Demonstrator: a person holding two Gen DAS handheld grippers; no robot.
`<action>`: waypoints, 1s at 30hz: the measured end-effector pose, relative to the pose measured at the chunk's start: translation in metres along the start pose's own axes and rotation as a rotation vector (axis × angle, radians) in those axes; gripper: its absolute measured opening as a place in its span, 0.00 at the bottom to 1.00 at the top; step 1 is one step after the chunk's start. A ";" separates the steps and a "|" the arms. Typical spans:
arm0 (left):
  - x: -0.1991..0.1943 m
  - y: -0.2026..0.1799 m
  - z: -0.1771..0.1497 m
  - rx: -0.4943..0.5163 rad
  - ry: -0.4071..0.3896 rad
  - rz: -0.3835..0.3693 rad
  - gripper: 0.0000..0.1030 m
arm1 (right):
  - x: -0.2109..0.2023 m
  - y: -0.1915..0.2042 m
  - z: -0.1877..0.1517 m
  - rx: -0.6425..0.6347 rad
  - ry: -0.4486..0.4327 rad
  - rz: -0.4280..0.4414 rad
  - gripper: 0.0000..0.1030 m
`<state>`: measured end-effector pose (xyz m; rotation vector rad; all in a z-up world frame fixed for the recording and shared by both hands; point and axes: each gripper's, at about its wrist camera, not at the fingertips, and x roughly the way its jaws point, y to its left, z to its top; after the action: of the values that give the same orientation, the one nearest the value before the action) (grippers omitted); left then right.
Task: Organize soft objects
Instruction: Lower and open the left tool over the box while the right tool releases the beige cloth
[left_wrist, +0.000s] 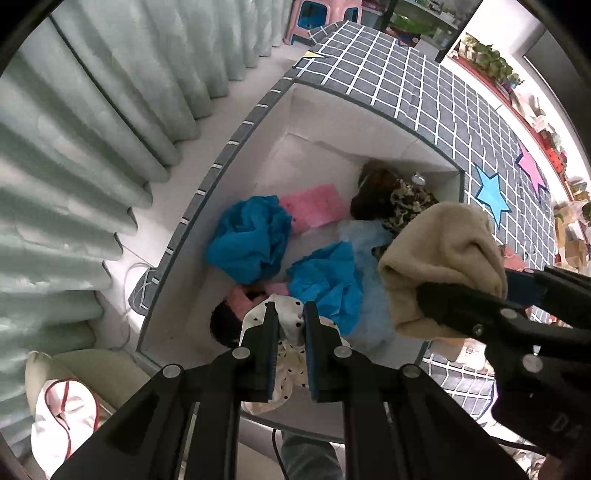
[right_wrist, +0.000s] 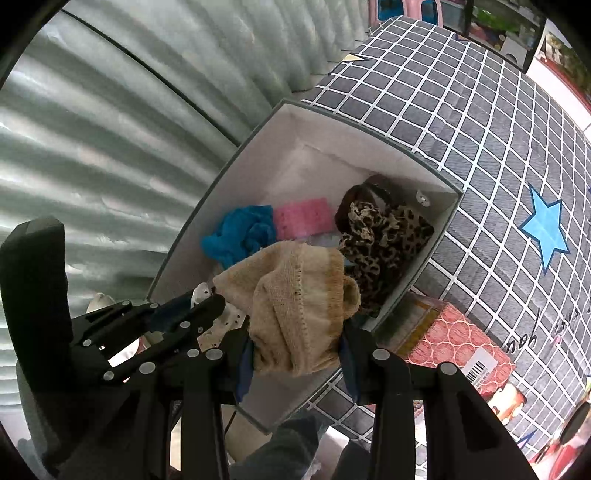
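Right gripper (right_wrist: 295, 354) clamps beige cloth (right_wrist: 295, 306) above box (right_wrist: 207, 218); left gripper (left_wrist: 290, 314) pinches dotted fabric (left_wrist: 290, 325).

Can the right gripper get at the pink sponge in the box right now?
Probably not: the right gripper is already shut on the beige cloth, which hangs between it and the pink sponge.

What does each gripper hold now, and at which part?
The right gripper clamps the beige knit cloth at its bunched lower end. The left gripper pinches the white polka-dot cloth at its upper fold.
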<state>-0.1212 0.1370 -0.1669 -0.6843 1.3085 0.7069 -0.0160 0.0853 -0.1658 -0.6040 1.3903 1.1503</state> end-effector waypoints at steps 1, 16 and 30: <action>0.001 0.000 0.000 0.000 0.003 0.001 0.13 | 0.001 0.001 0.000 0.000 0.001 0.001 0.39; 0.007 0.001 -0.003 0.000 0.020 0.007 0.13 | 0.013 0.003 0.000 0.004 0.022 -0.016 0.39; 0.000 -0.003 -0.009 0.050 -0.036 0.040 0.84 | 0.009 0.004 -0.003 0.006 0.021 -0.024 0.69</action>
<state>-0.1239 0.1281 -0.1675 -0.6040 1.3058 0.7141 -0.0223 0.0862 -0.1734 -0.6287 1.4004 1.1229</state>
